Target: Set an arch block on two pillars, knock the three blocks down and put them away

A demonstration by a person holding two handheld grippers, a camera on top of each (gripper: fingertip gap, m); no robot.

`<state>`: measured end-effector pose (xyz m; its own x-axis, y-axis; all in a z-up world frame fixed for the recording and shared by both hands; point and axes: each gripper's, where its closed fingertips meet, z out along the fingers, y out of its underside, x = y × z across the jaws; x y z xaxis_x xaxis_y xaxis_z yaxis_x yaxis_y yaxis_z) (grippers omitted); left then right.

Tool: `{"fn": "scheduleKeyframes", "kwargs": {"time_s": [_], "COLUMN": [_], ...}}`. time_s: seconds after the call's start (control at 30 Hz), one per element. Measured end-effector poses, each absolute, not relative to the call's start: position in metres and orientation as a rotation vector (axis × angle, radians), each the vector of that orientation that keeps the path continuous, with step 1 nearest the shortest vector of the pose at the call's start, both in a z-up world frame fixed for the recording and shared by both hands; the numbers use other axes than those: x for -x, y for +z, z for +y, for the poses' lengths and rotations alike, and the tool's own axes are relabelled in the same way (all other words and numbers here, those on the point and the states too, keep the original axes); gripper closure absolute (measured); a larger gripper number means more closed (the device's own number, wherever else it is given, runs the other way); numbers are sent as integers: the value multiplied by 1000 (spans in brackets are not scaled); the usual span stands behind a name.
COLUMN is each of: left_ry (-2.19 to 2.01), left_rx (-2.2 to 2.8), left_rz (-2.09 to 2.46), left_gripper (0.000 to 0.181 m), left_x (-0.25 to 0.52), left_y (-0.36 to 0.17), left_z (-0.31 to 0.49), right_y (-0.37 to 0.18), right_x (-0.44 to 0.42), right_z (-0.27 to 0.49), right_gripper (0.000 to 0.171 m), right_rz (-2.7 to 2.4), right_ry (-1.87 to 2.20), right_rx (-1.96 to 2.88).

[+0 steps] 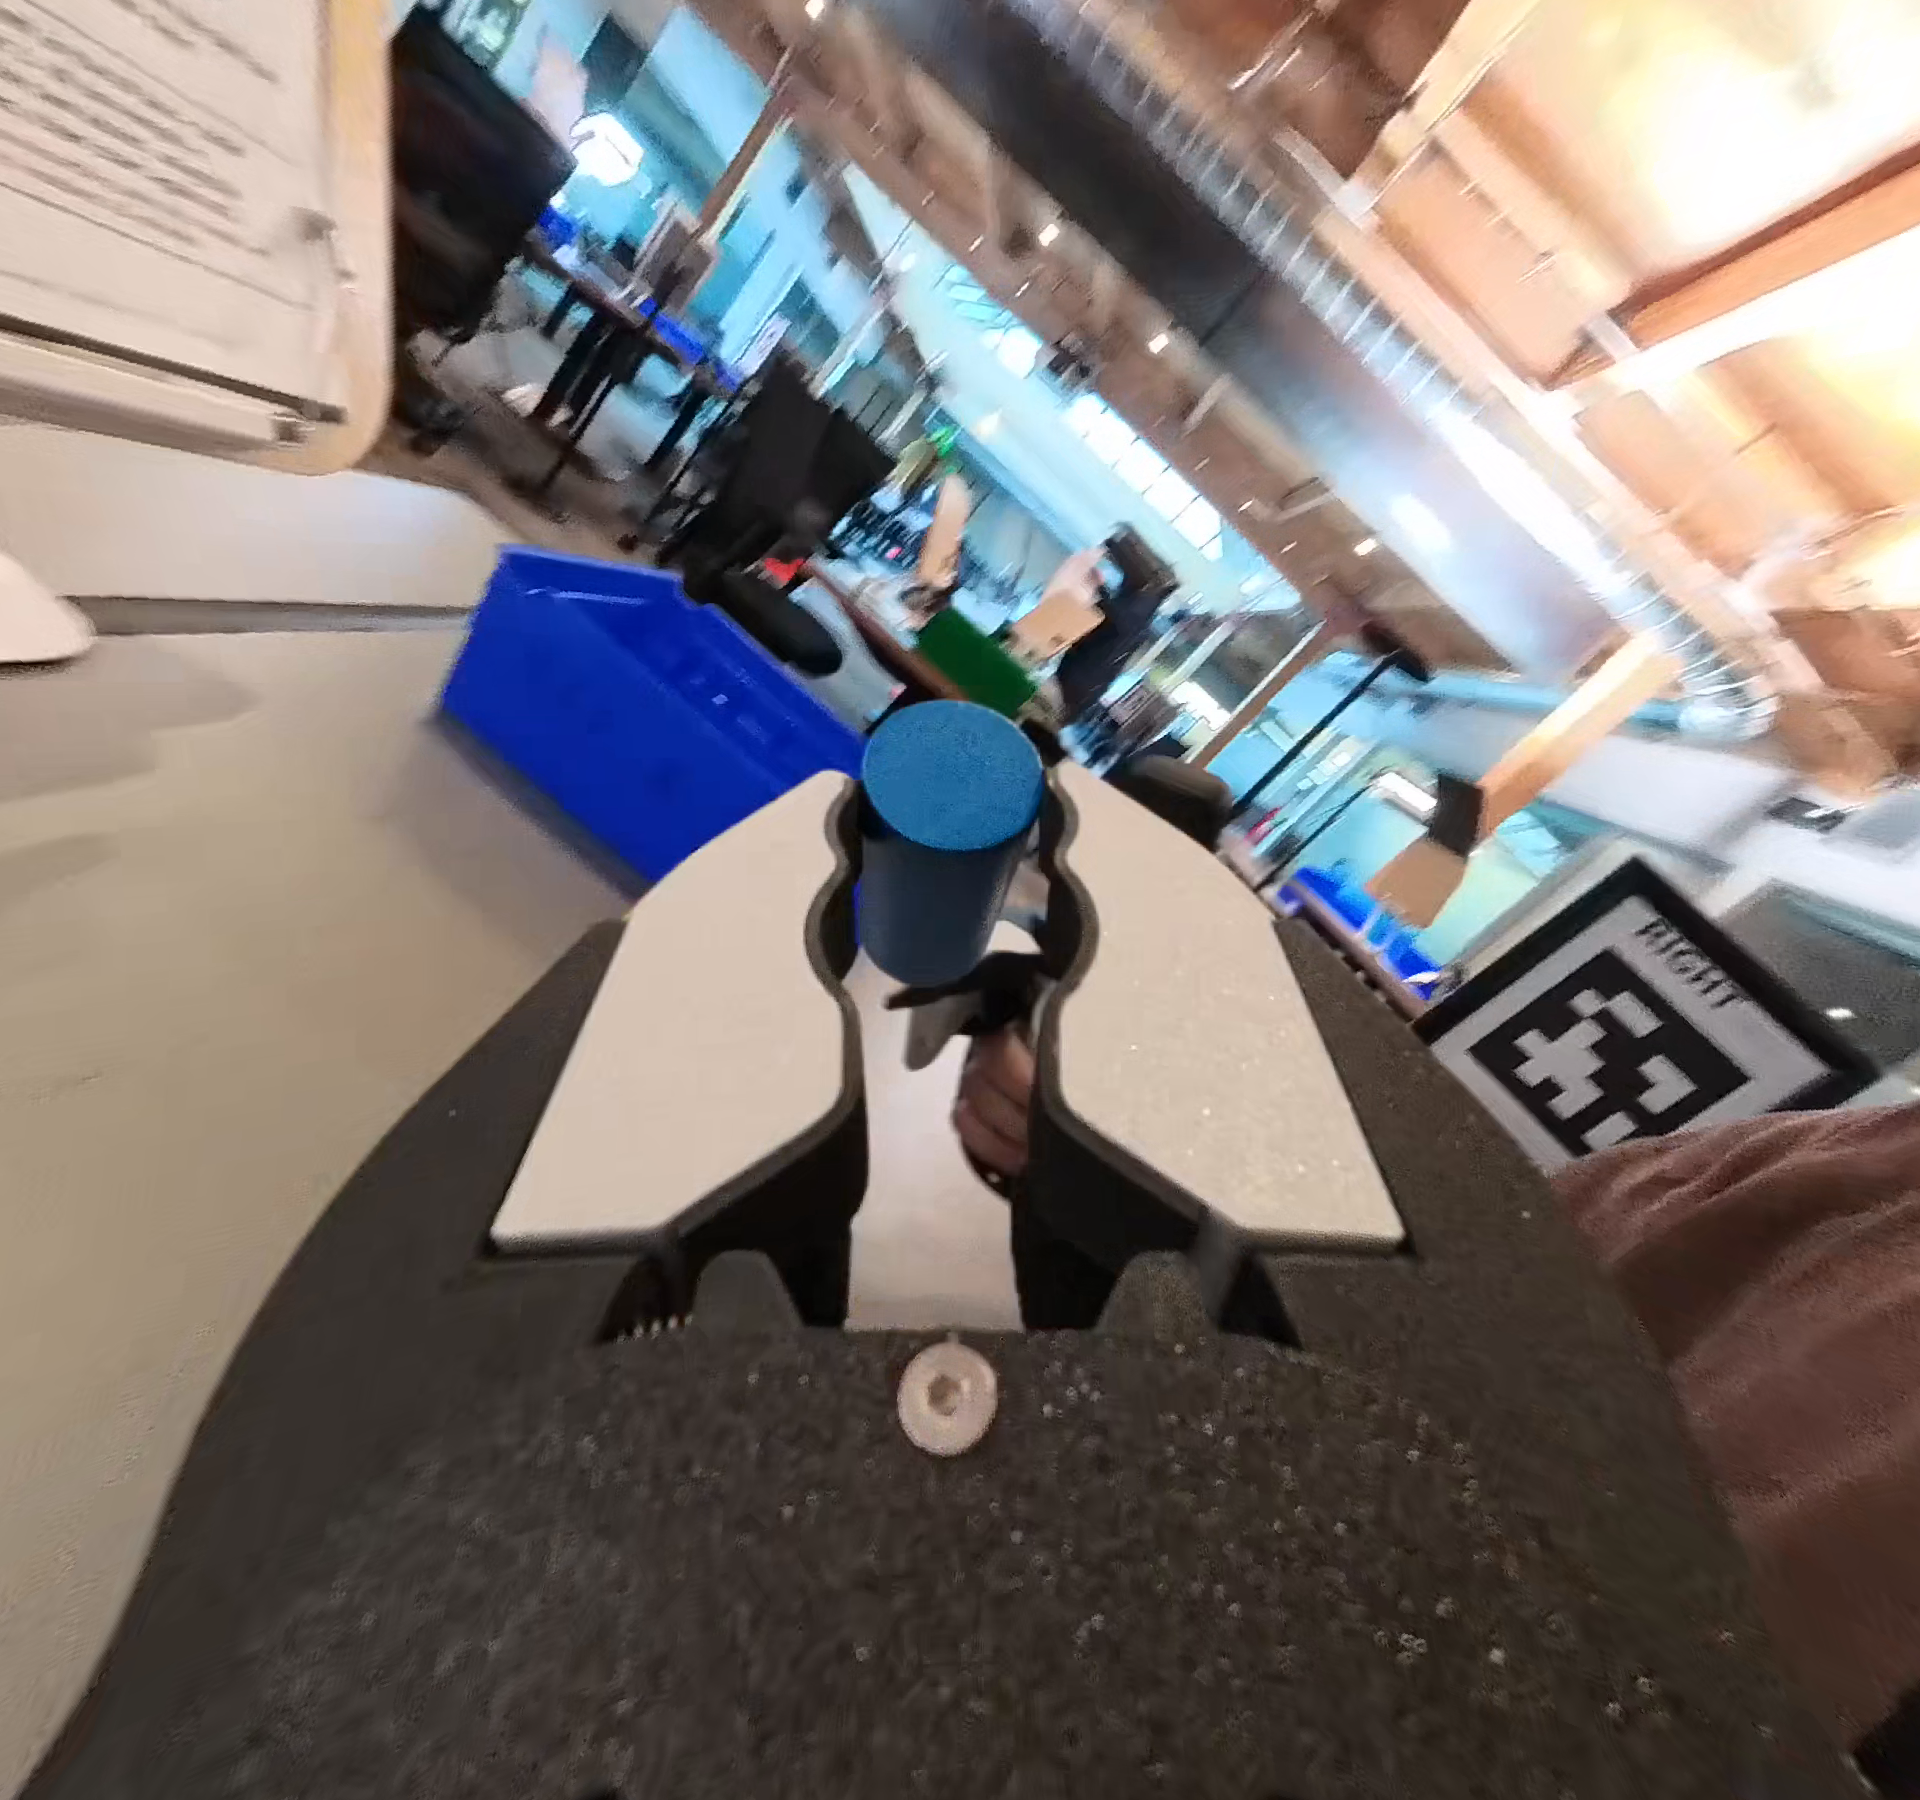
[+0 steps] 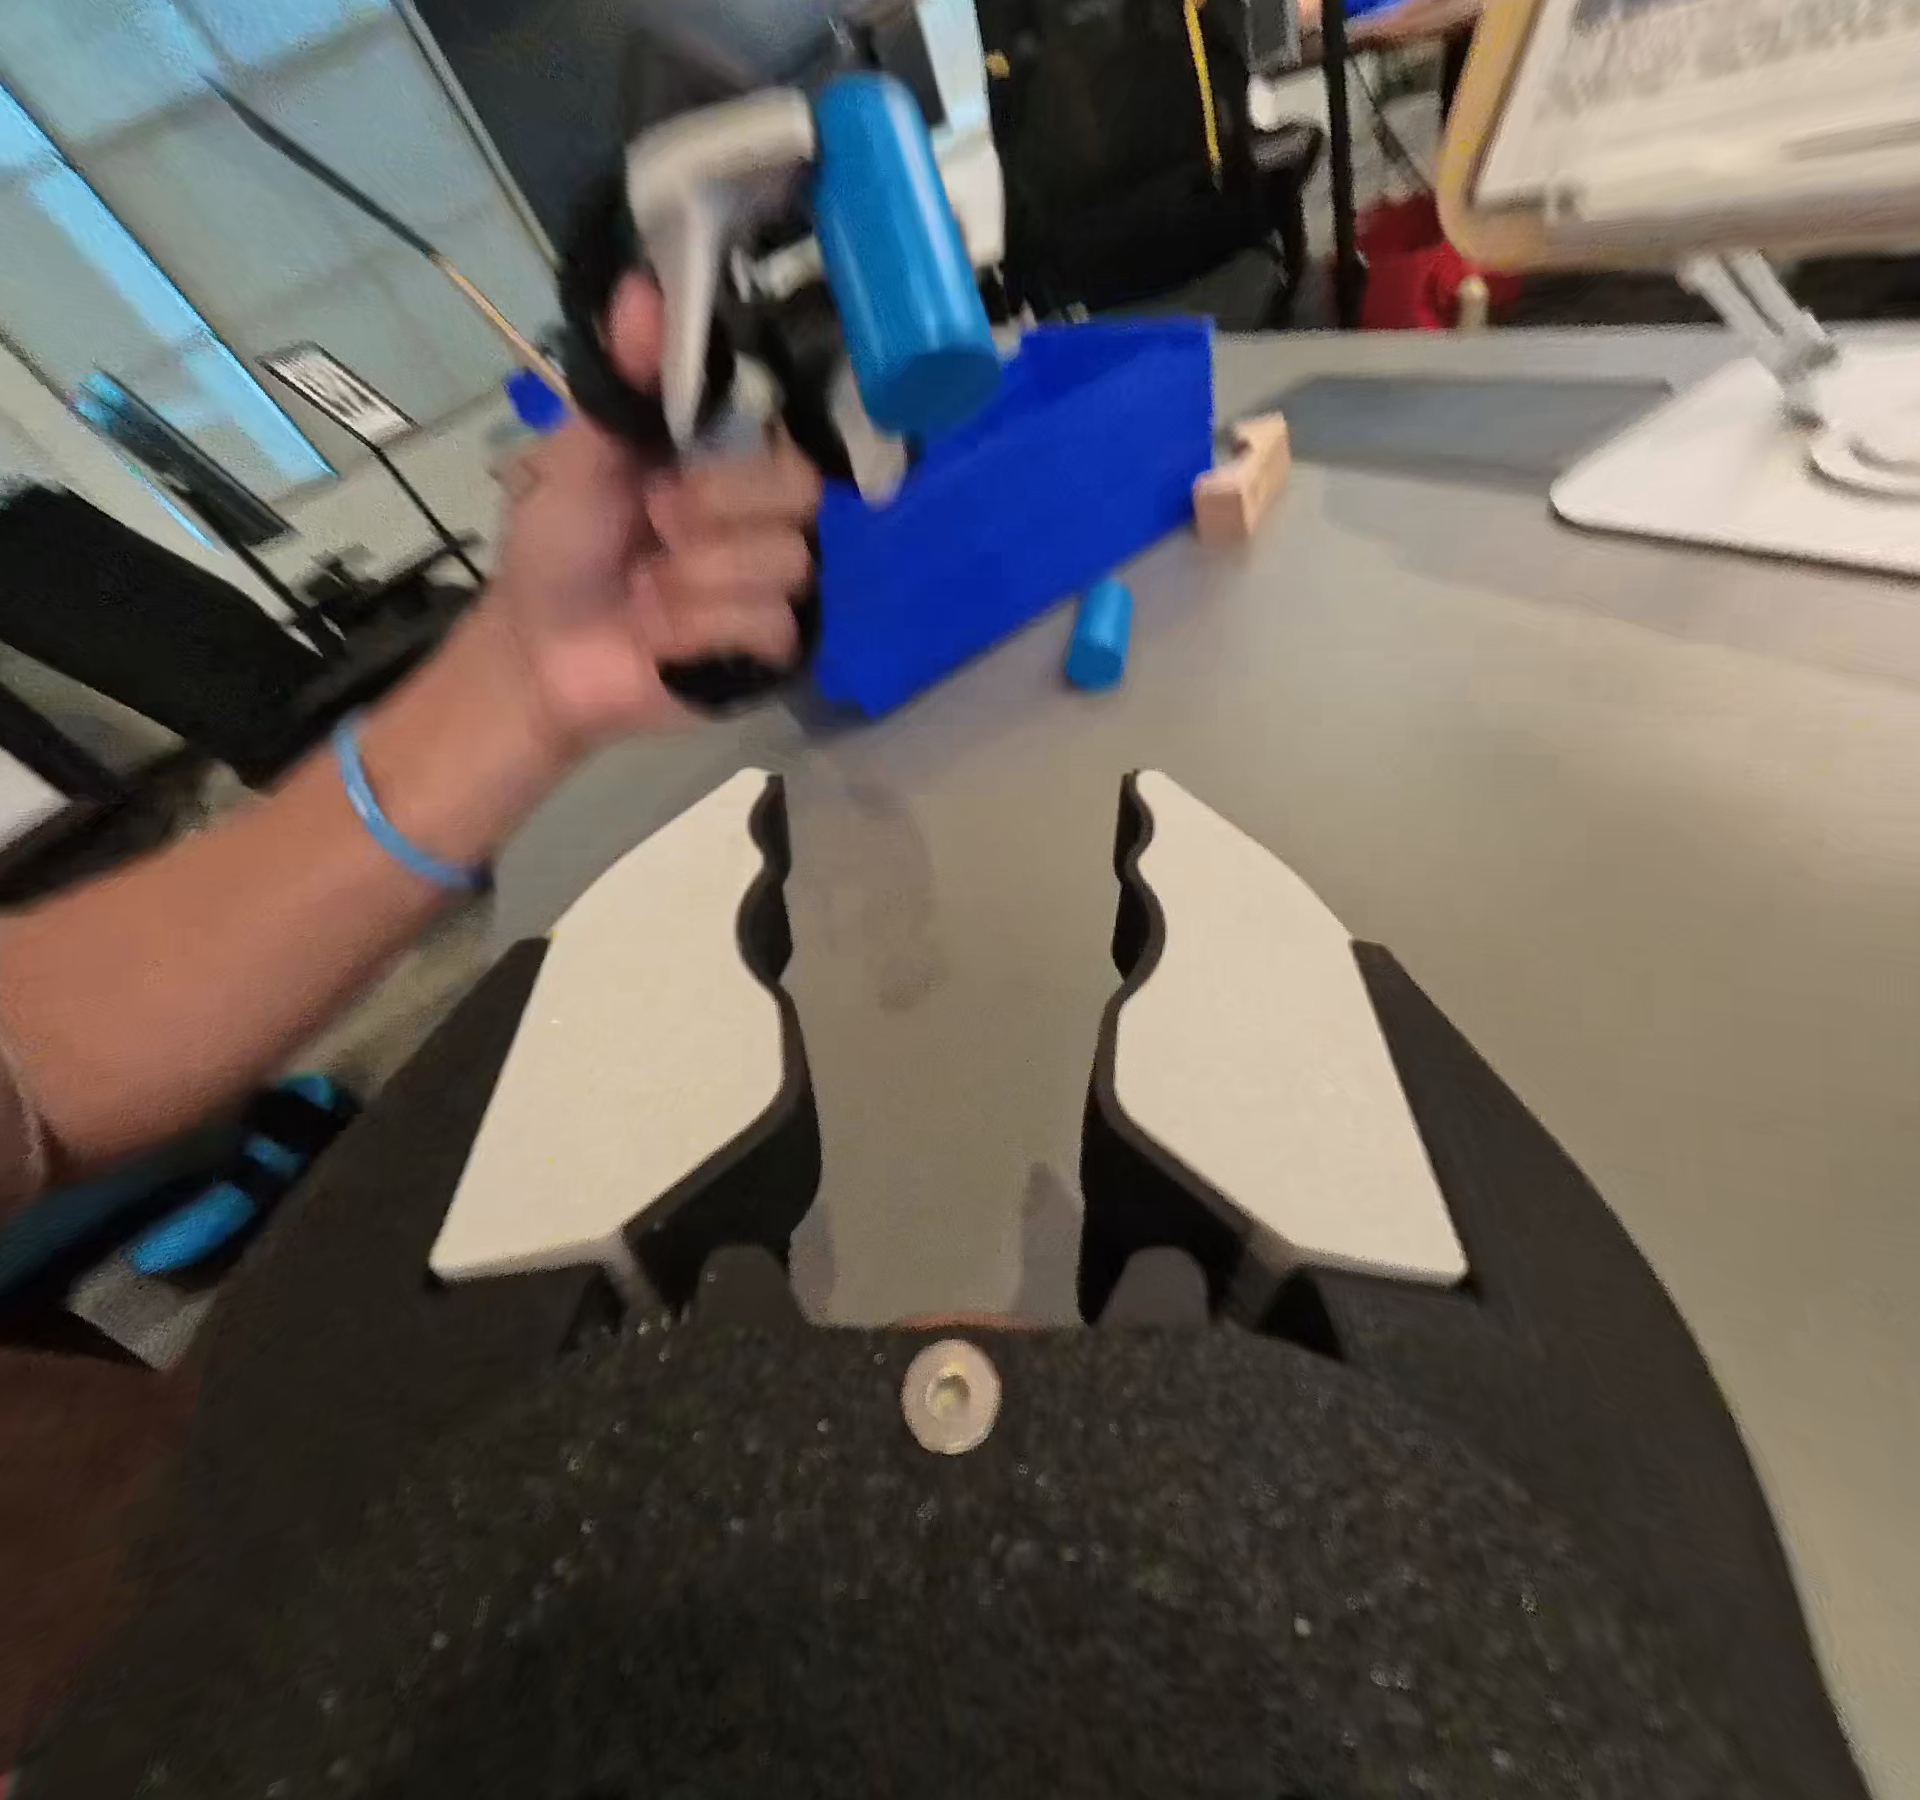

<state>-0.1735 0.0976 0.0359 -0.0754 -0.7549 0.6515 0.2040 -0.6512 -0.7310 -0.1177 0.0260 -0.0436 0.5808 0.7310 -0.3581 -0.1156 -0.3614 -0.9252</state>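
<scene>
My left gripper is shut on a blue cylinder pillar and holds it in the air, tilted. The right wrist view shows that same pillar raised above the blue bin. A second blue pillar lies on the grey table just in front of the bin. The wooden arch block lies on the table at the bin's right end. My right gripper is open and empty, low over the table, well short of the bin.
The blue bin also shows in the left wrist view. A white monitor stand with a screen above it stands at the table's right. A hand and bare forearm reach in from the left. The right gripper's tagged body is beside my left one.
</scene>
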Motion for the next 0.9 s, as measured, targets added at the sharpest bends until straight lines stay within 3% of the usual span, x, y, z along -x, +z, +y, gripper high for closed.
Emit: {"fn": "scheduleKeyframes", "kwargs": {"time_s": [0.33,0.4,0.53,0.6,0.67,0.8,0.9], "left_ry": [-2059,-2048,-1996,-1923,-1827,-1615,-1532], "left_rx": [1355,1375,1443,1519,1584,1714,1746], "left_rz": [500,519,549,570,649,814,821], "left_gripper": [149,149,148,111,104,118,123], "left_x": [141,135,136,142,153,179,194], "left_y": [26,21,12,4,-8,-50,-73], "left_z": [62,57,51,48,35,-8,-31], "right_y": [-1,4,-2,-2,6,37,8], "right_x": [142,138,133,124,96,-18,-126], "right_z": [48,46,40,36,37,54,92], "right_gripper": [117,138,138,138,138,138,138], "right_rz": [-209,-167,-217,-241,-269,-182,-54], "right_ry": [1385,1446,1419,1386,1225,752,267], "right_rx": [1464,1391,1424,1463,1508,1612,1852]}}
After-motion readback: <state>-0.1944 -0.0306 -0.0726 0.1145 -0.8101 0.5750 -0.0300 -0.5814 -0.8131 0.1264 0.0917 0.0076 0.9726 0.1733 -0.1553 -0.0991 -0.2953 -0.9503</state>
